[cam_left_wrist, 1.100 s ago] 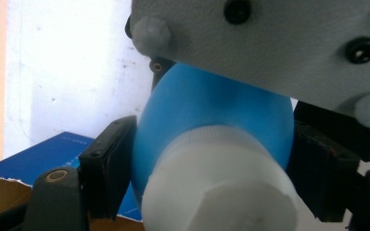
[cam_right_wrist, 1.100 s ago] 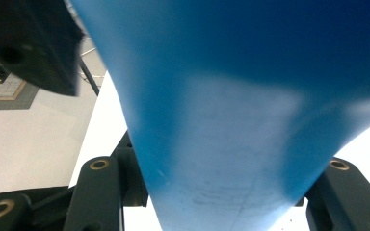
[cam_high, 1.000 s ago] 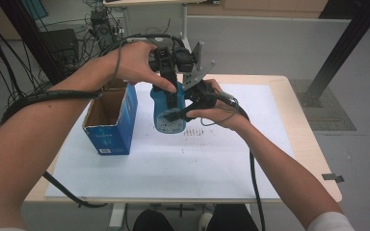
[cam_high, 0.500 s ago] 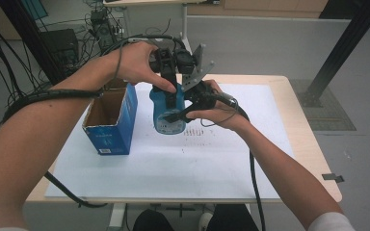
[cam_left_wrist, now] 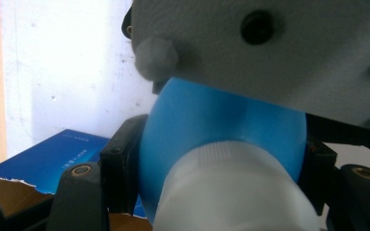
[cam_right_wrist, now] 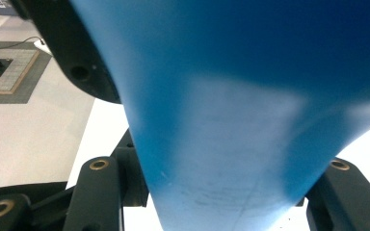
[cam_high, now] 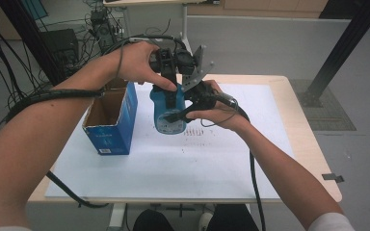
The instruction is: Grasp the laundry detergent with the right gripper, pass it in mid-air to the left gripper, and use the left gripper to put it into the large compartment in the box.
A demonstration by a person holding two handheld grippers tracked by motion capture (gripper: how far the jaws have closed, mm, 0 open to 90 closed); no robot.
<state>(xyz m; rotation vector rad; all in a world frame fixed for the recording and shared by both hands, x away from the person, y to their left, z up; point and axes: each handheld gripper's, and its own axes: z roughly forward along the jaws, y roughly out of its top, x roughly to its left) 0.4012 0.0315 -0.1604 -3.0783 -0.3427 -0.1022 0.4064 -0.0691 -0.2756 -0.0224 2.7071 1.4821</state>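
I have the blue bottle (cam_high: 169, 111) held up off the tabletop (cam_high: 298, 120), over the white sheet (cam_high: 173, 159) that covers most of it, and both of my tools are clamped on it. My left tool (cam_high: 172, 79) comes down from above and grips the bottle near its top: in the left gripper view its two black jaws press against either side of the rounded blue shoulder (cam_left_wrist: 207, 125), just above the white cap (cam_left_wrist: 231, 192), which points toward that camera. These jaws have just been closing, and the bottle sits between them. My right tool (cam_high: 185, 111) reaches in from the right side of the bottle and is shut on its lower body; in the right gripper view the blue wall (cam_right_wrist: 250, 120) of the bottle stands between the two black jaws and touches both. The grey three-cornered plate (cam_high: 196, 72) on the right tool stands just beside the left tool, and in the left gripper view it hangs over the bottle. To the left of the bottle, near it but not touching, stands an open blue cardboard box (cam_high: 110, 120) on the white sheet, its torn flap edge toward the bottle. Below the bottle the sheet carries a patch of small dark marks (cam_high: 195, 131).
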